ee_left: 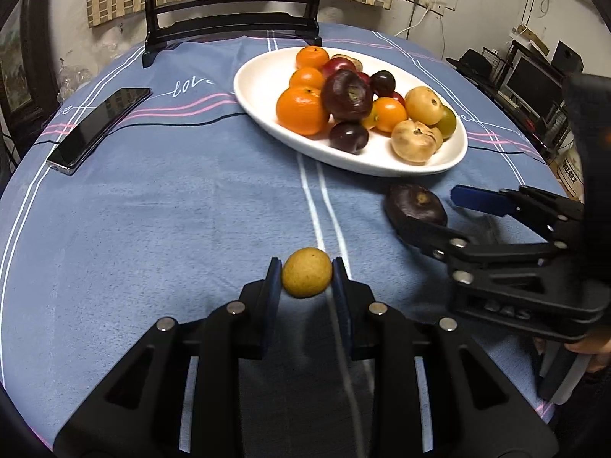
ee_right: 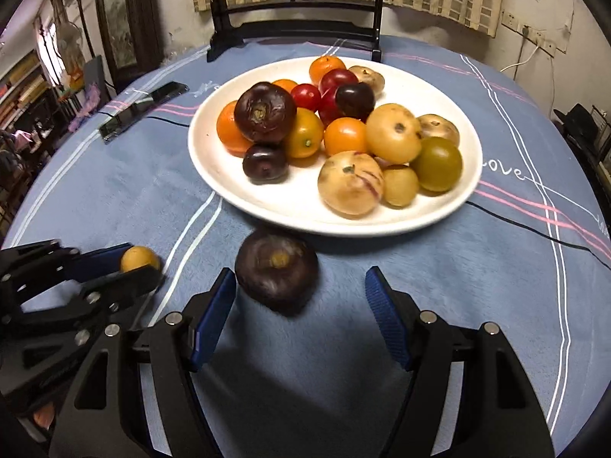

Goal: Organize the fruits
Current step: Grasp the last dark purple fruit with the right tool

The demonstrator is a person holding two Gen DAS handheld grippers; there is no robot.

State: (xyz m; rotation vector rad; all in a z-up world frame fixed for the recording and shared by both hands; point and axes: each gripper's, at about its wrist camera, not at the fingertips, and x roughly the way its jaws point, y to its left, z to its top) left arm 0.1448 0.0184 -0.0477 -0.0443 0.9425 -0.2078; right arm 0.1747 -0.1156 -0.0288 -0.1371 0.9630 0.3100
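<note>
just in front of the white oval plate (ee_left: 267,76), the left hand-held gripper (ee_left: 306,278) pinches a small round yellow fruit (ee_left: 306,278) that could roll free, while the right hand-held gripper (ee_right: 301,297), spread wide, may nudge the dark purple fruit (ee_right: 275,274) away.

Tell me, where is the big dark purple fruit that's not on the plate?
The big dark purple fruit lies on the blue tablecloth, just in front of the white plate, ahead of the open right gripper.

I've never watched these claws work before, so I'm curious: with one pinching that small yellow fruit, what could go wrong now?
The small yellow fruit is round, pinched only at its sides by the left gripper; it might slip out. The dark purple fruit lies off-centre in the open right gripper and could roll away toward the plate.
</note>
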